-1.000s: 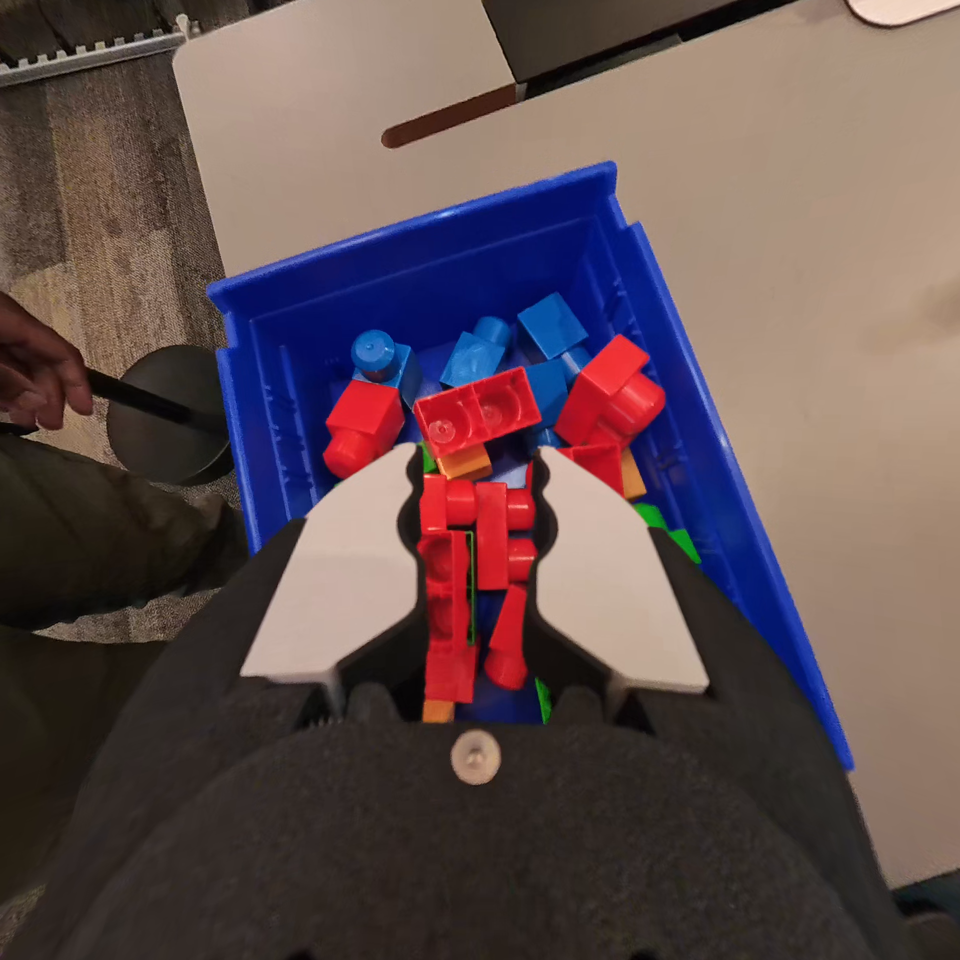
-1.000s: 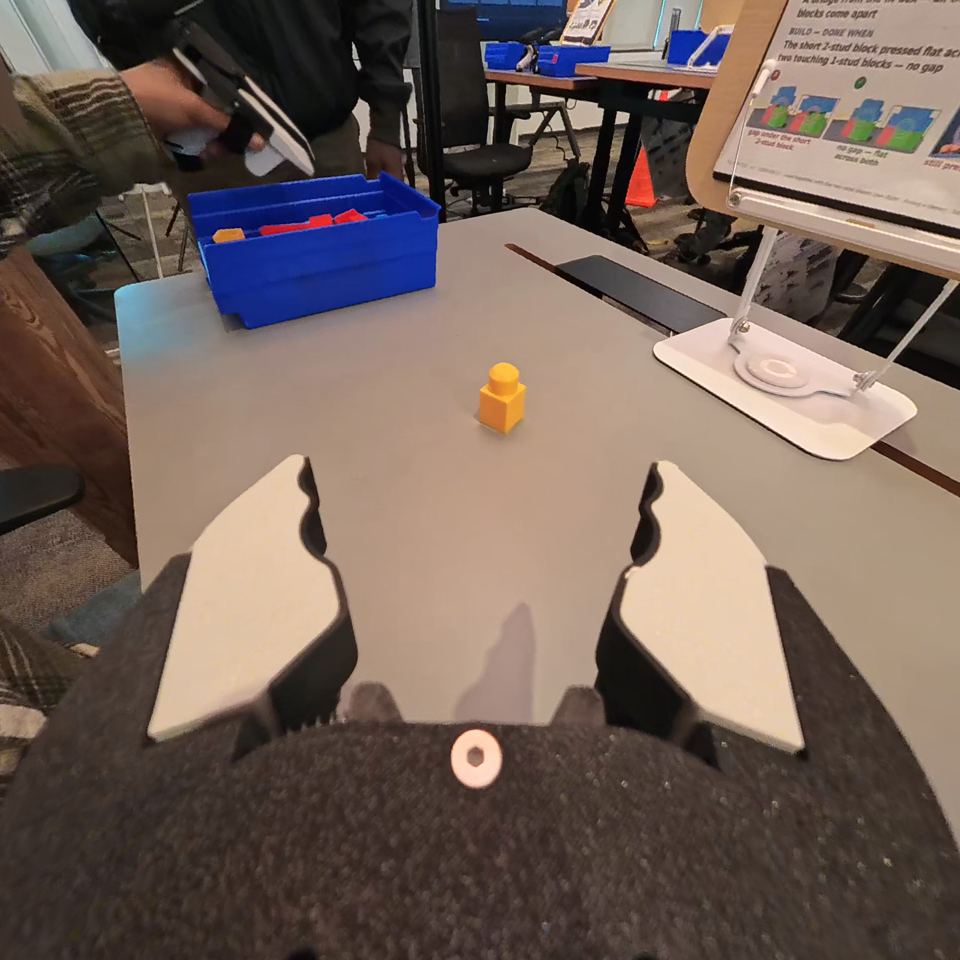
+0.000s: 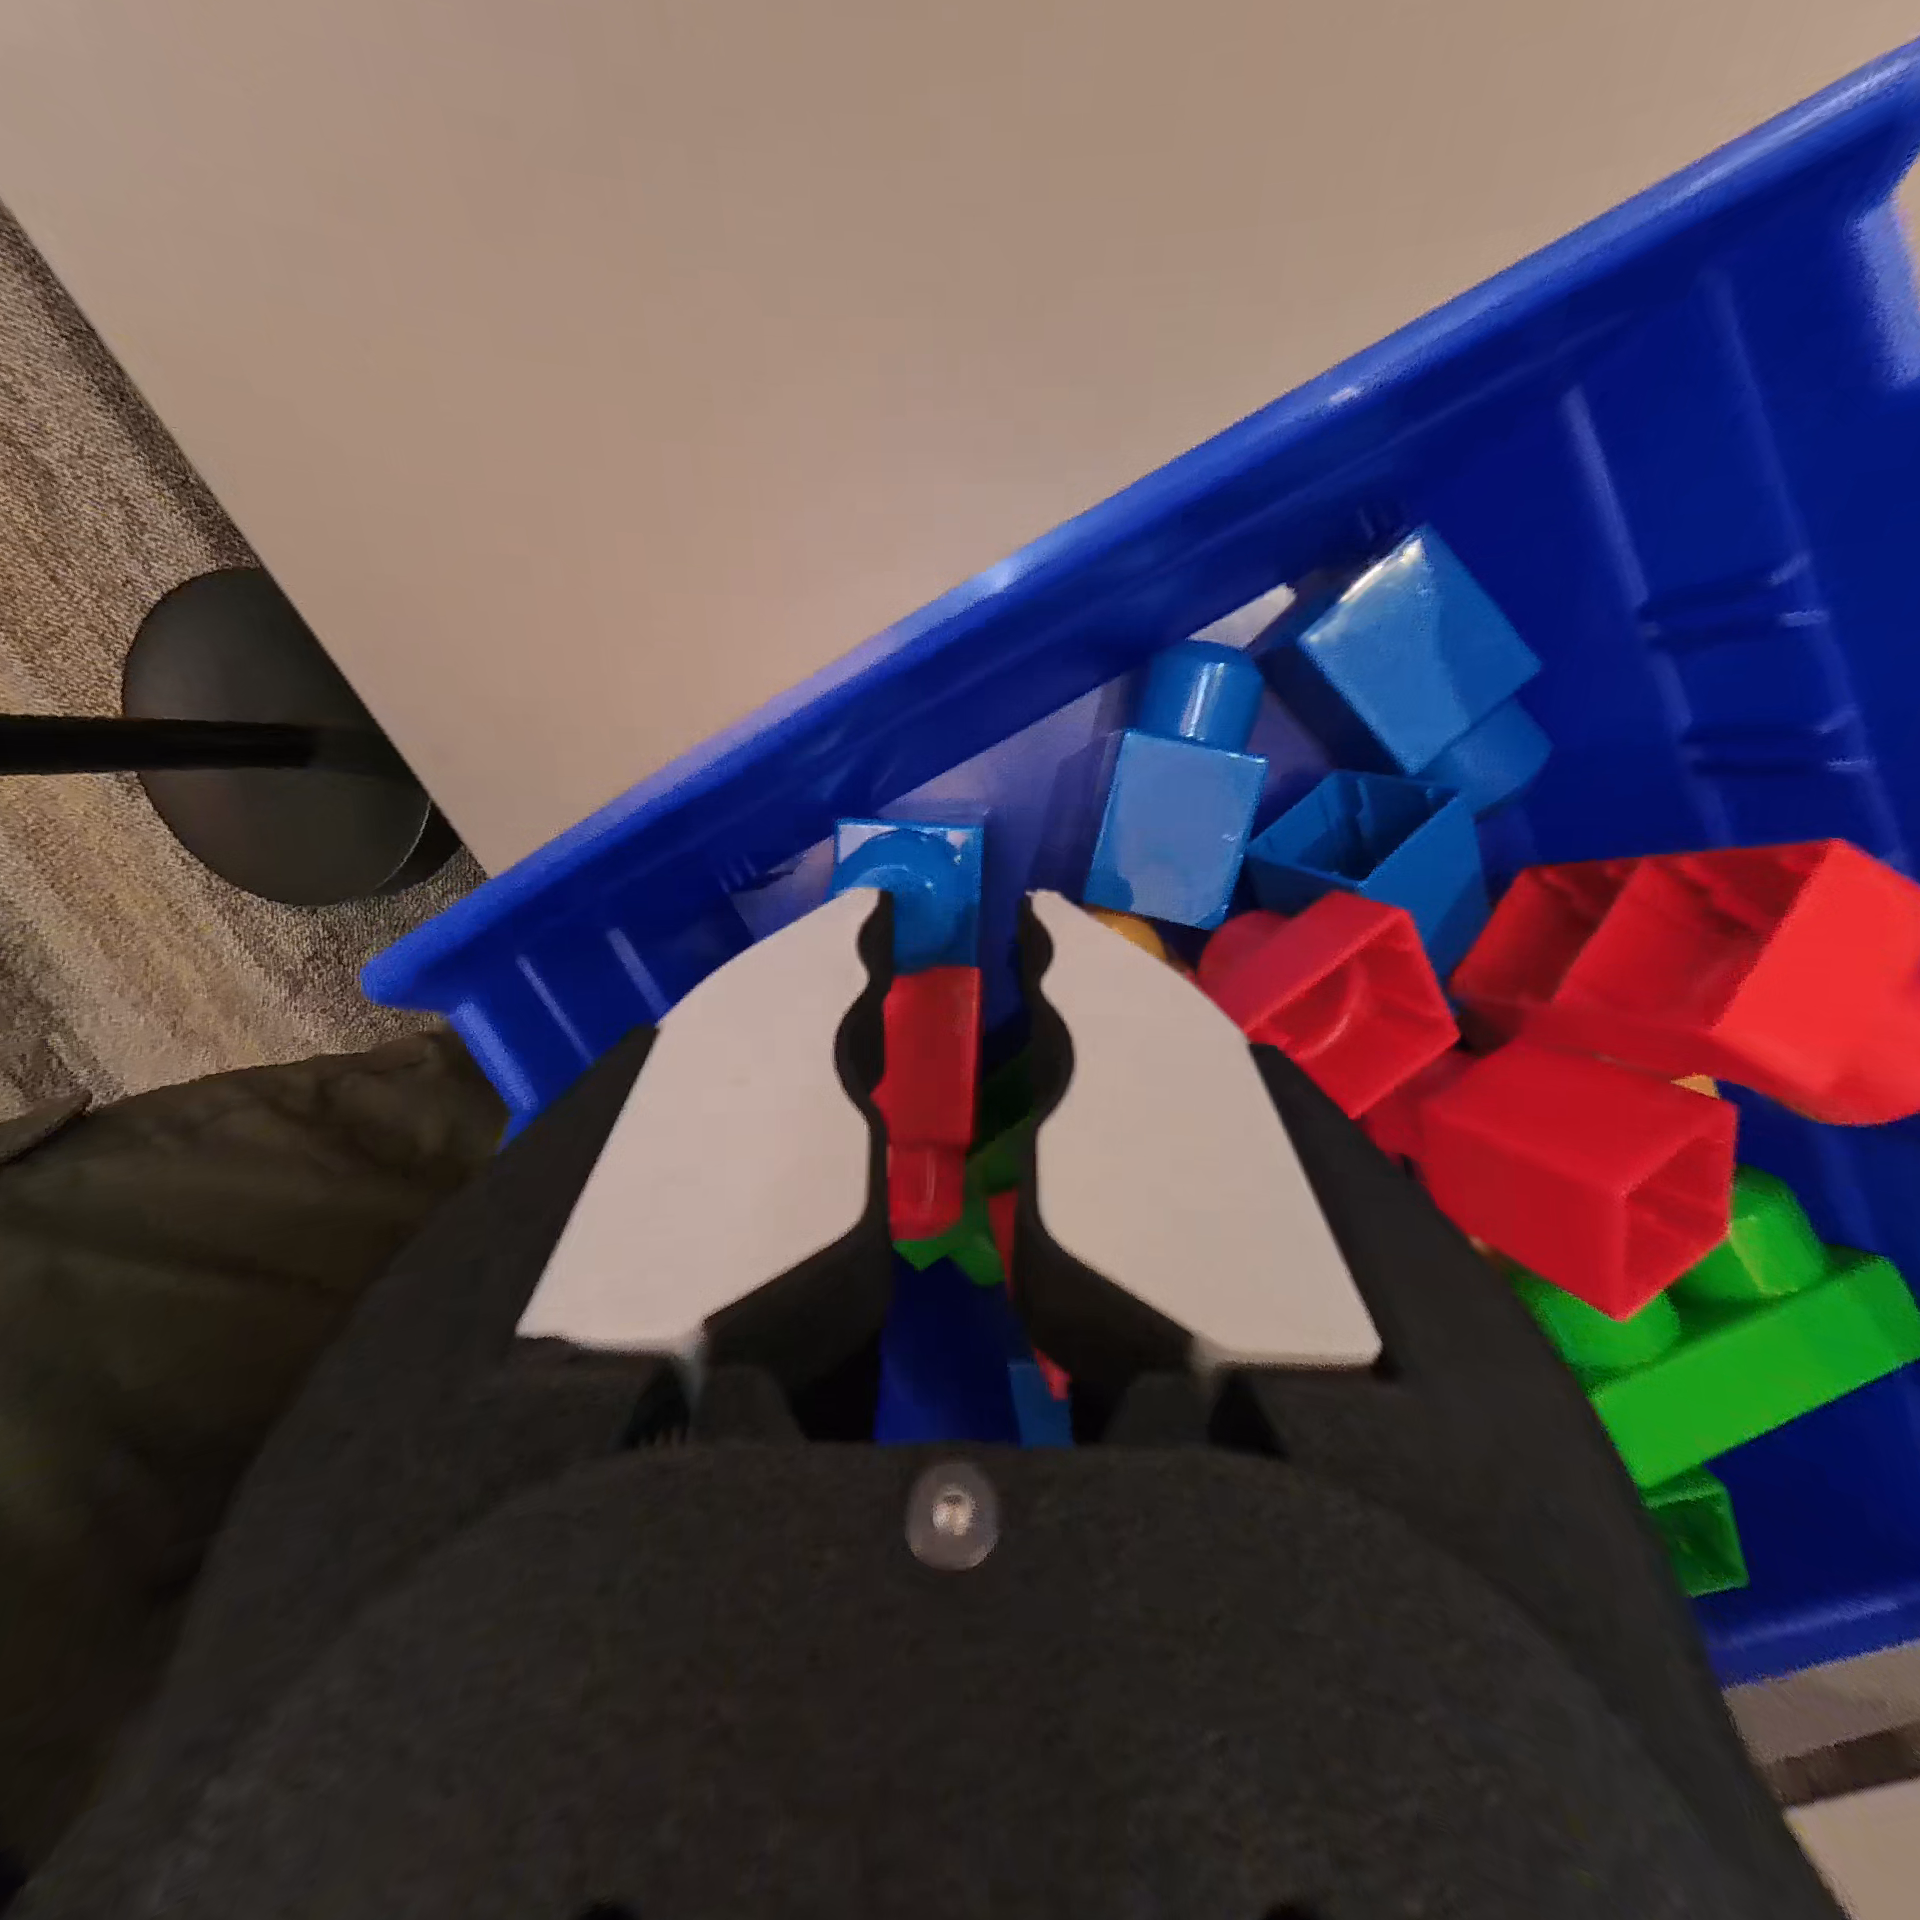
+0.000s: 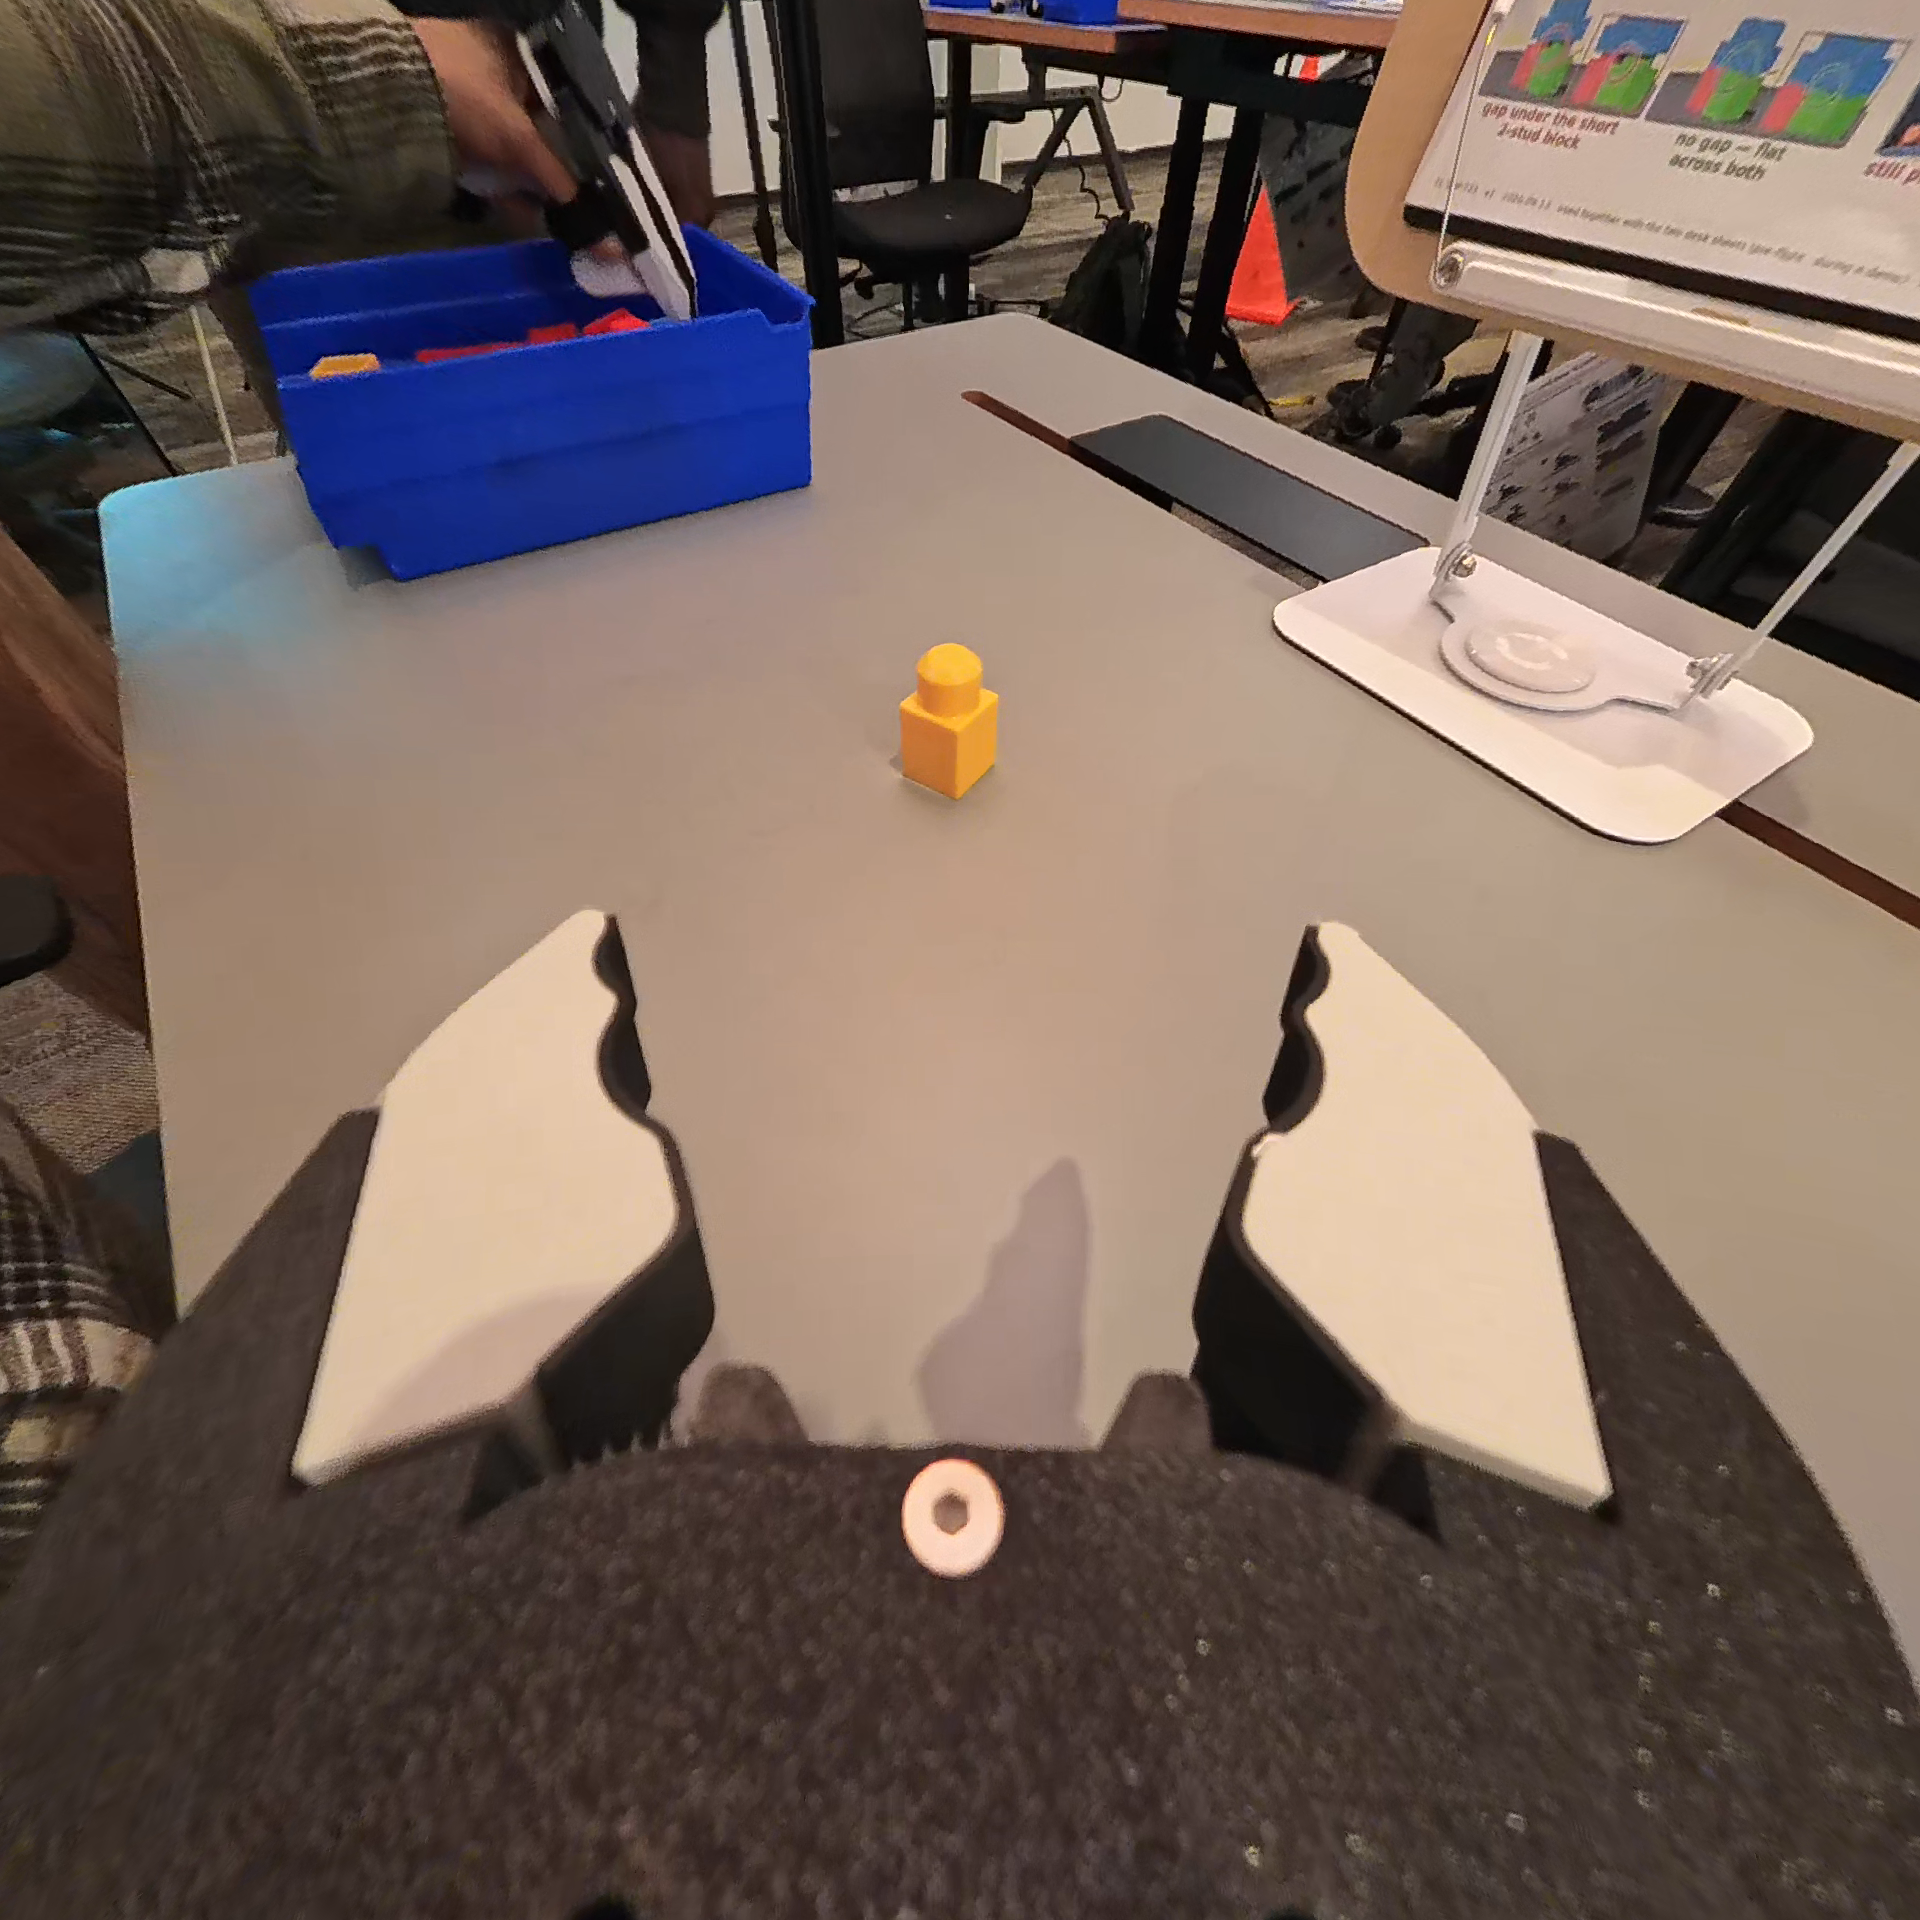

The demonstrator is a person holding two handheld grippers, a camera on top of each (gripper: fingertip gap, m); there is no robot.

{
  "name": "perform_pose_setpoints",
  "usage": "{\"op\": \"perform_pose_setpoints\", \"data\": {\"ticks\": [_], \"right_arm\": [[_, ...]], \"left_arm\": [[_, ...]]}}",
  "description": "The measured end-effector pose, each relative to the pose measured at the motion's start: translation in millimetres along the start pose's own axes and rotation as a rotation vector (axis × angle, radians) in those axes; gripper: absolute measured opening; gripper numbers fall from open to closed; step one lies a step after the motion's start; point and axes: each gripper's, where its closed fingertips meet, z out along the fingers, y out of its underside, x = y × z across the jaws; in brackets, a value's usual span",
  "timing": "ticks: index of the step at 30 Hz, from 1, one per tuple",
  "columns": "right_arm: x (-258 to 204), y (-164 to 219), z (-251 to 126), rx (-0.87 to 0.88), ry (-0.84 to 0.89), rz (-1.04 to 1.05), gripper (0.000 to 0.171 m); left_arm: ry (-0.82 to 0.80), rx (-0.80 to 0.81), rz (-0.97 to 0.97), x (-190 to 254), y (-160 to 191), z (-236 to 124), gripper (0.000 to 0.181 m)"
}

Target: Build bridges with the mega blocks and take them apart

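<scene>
Left gripper (image 3: 951,904): down in the blue bin (image 3: 1195,499), jaws close together around a small blue block (image 3: 909,894); cannot tell if squeezing.
Right gripper (image 4: 961,940): jaws wide apart, holding nothing.
Yellow block (image 4: 948,727): standing alone on the table (image 4: 623,727).

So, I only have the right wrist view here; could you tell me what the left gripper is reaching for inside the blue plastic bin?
Observer: The left gripper straddles a small red plastic single-stud block that lies on its side in the blue plastic bin.
Operator: Thank you. Is it clamped on that block?
Observer: I cannot tell; a sliver of gap shows between the block and one finger.
Operator: Are there colours in the bin that I cannot see?
Observer: Yes, a bright green two-stud block lies to the gripper's right, partly under red ones.
</scene>
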Motion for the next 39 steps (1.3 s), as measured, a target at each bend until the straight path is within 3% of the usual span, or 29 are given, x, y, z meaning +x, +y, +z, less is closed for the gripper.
{"op": "perform_pose_setpoints", "data": {"ticks": [6, 14, 28, 34, 39], "right_arm": [[0.8, 5.2, 3.3, -0.016, -0.009, 0.005, 0.117], [0.7, 0.5, -1.8, -0.002, 0.000, -0.001, 0.117], [-0.8, -6.3, -7.0, 0.026, -0.004, 0.005, 0.117], [-4.5, -12.7, -14.9, 0.047, -0.016, 0.005, 0.117], [-7.7, -20.2, -28.4, 0.079, -0.014, -0.002, 0.117]], "left_arm": [[-0.022, -0.033, -0.008, -8.2, 0.9, 4.6, 0.019], [-0.068, -0.161, 0.013, -11.3, 4.2, 1.9, 0.040], [0.018, -0.171, -0.174, 1.1, 7.8, 11.6, 0.029], [-0.035, 0.108, -0.249, 12.3, -28.3, -58.1, 0.028], [0.066, 0.387, -0.086, 91.9, -74.4, -121.6, 0.028]]}}
